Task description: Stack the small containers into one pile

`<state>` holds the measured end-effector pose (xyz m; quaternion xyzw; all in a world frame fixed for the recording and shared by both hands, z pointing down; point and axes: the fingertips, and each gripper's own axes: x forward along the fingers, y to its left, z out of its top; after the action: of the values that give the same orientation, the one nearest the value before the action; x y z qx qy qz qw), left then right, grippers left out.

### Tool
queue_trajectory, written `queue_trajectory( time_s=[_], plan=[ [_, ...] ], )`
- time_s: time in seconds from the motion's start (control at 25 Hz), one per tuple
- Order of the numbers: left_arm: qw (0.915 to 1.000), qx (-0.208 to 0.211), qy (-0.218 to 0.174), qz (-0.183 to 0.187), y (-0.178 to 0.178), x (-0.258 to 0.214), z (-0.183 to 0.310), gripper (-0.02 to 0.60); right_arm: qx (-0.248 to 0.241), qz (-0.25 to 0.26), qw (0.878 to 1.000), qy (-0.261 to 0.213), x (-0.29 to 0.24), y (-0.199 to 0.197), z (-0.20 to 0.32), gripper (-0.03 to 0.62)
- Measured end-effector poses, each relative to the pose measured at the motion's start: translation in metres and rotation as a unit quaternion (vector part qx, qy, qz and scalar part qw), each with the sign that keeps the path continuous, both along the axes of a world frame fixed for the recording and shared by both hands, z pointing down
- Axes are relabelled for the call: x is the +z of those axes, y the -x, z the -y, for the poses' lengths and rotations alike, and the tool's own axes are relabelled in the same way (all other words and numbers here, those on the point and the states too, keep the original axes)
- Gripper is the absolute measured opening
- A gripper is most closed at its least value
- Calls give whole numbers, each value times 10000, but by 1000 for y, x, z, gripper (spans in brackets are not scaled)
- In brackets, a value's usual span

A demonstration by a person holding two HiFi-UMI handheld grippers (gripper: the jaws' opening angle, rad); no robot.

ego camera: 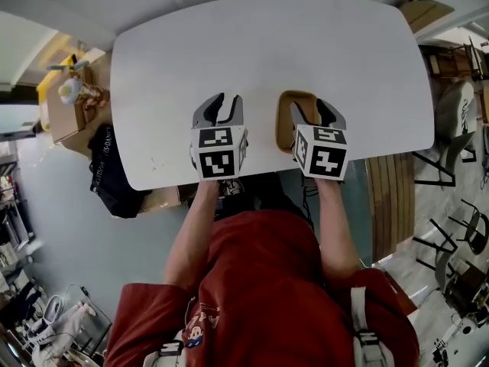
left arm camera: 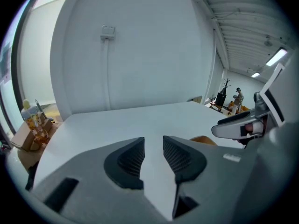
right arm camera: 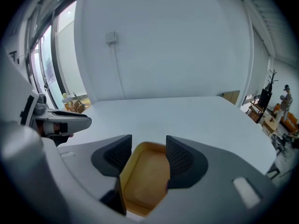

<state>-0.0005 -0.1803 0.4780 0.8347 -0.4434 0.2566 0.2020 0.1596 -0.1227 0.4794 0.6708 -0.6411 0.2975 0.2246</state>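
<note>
Holding both tongs above the near edge of the white table point(ego camera: 267, 44), I had my left tongs point(ego camera: 221, 102) open, the jaws apart with only bare tabletop showing between them. My right tongs point(ego camera: 309, 107) were open too, their jaws spread over the tan container point(ego camera: 286, 128), which lay on the table by its near edge, right of the middle. Through that gap I saw the container's inside, the pads not pressing its walls. Cardboard boxes point(ego camera: 65, 113) stood off the table's left end.
</note>
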Motion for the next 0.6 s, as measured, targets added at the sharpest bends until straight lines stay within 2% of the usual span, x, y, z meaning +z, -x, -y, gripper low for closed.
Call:
queue_trajectory(
  time_s=[0.2,0.6],
  plan=[
    [9985,-432,-312,-133,36,-21,5,129,-157,78,9976,-673,-31,31,17,241],
    [9869,-1163,-1102,-204,114,-74,9,130,-692,41,9866,-1477,-82,96,40,252]
  ],
)
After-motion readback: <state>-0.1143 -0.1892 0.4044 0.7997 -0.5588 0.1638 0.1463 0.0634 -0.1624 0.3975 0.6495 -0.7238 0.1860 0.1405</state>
